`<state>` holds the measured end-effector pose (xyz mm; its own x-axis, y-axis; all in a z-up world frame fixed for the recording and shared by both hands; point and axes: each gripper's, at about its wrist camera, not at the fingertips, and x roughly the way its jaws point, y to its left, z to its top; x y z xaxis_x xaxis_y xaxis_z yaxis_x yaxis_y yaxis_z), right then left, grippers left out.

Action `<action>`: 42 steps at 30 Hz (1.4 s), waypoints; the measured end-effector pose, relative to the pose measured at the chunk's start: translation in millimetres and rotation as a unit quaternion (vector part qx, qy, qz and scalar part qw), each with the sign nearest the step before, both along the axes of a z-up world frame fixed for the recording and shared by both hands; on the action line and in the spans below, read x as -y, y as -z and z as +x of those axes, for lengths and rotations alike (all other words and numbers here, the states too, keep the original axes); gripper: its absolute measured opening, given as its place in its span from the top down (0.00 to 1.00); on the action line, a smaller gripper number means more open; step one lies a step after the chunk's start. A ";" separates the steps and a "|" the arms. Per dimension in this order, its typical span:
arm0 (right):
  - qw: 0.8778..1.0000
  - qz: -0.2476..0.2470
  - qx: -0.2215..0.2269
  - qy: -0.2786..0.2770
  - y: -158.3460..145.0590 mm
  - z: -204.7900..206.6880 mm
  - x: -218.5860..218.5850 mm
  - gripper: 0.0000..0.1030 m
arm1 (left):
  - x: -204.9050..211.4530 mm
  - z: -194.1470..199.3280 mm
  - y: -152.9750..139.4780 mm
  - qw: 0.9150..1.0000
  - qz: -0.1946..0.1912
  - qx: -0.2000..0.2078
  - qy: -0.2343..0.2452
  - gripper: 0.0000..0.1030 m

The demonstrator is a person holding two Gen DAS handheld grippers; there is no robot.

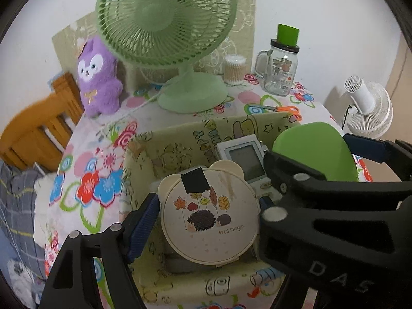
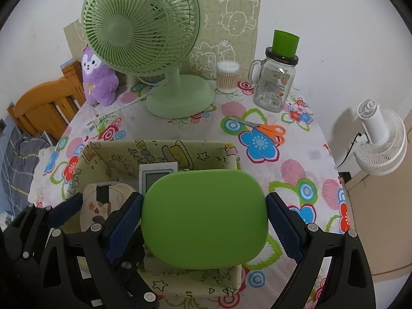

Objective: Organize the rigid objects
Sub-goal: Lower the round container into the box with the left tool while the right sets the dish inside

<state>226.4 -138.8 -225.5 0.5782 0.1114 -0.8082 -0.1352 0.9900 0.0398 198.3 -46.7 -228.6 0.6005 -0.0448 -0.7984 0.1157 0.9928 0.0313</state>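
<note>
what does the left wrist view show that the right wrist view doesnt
Only the left wrist view shows the round bear-eared case's hedgehog picture, clamped in the left hand-held gripper. Only the right wrist view shows the whole green lid, clamped in the right hand-held gripper. Both show the fabric box, green fan, scissors and glass jar.

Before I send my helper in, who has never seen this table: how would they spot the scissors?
Find the green desk fan at the back of the flowered table. Right of its base, before the glass mug jar, lie the scissors, flat, the only thing with orange handles.
</note>
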 end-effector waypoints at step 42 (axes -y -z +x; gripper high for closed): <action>0.999 0.039 -0.013 -0.025 10.9 8.0 -12.6 0.05 | -15.7 -0.2 -0.8 0.999 -0.018 -0.029 -0.007 0.02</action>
